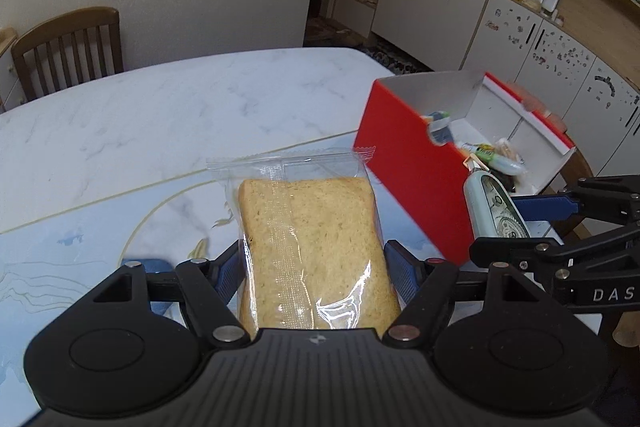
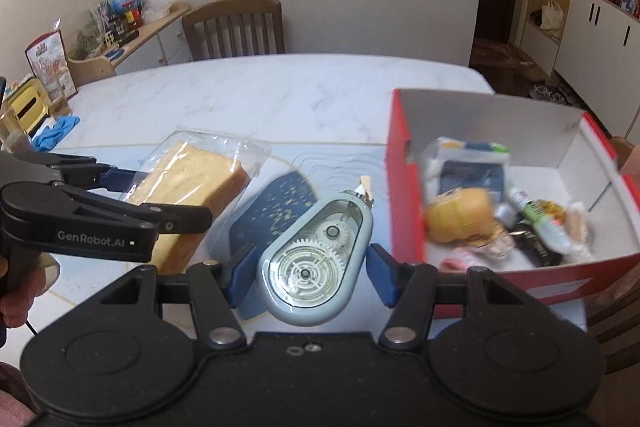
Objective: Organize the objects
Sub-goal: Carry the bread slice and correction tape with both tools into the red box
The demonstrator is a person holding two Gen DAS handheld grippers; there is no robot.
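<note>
A slice of bread in a clear wrapper (image 1: 312, 247) sits between the blue pads of my left gripper (image 1: 316, 269), which is shut on it above the table. The right wrist view shows the same bread (image 2: 192, 183) and left gripper (image 2: 156, 199) at the left. My right gripper (image 2: 312, 275) is shut on a pale blue-grey correction tape dispenser (image 2: 316, 259) with clear gears. In the left wrist view that dispenser (image 1: 496, 207) and the right gripper (image 1: 516, 227) hang just in front of the red box (image 1: 412, 179). The open red box (image 2: 404, 187) holds several small items.
The marble table (image 2: 260, 91) has a dark blue mat (image 2: 280, 207) under the dispenser. A blue cloth (image 2: 56, 133) lies at the far left edge. A wooden chair (image 2: 236, 27) stands behind the table, and a person's hand (image 2: 16, 307) grips the left tool.
</note>
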